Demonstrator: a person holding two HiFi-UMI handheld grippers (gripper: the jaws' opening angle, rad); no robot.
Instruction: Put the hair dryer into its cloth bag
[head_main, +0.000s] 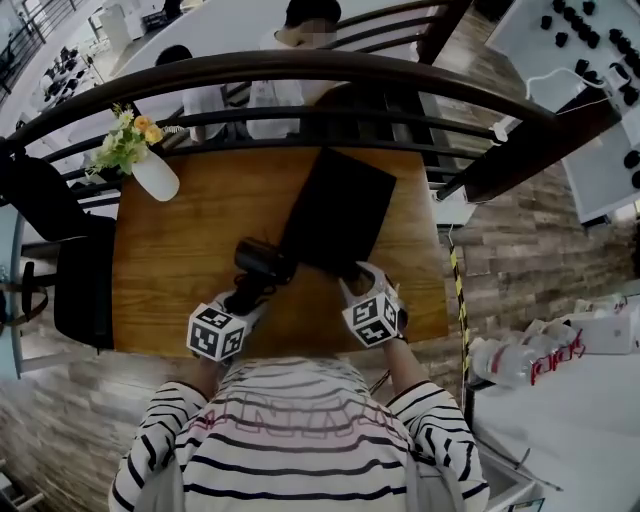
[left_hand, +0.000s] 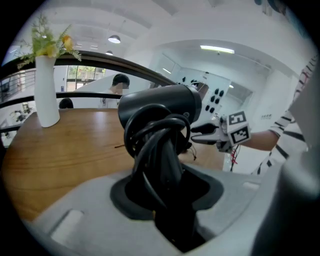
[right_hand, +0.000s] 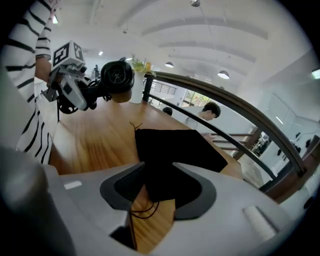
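Nearest, at the near edge of the table: left gripper clenched on the handle of the hair dryer, cord coiled round that handle (coils sit right in the jaw gap). Hair dryer held up off the wood, left of centre, barrel end facing the right gripper. Right gripper released, jaws wide apart, straddling the near corner of the cloth bag without pinching it. Drawstring loops lying on the wood between those jaws. Cloth bag black, flat on the table, running from near centre to the far right edge, just right of the hair dryer; touching or not, cannot tell. Farther, at the far left corner: white vase with flowers. Beyond the table: dark curved railing, seated person past it.
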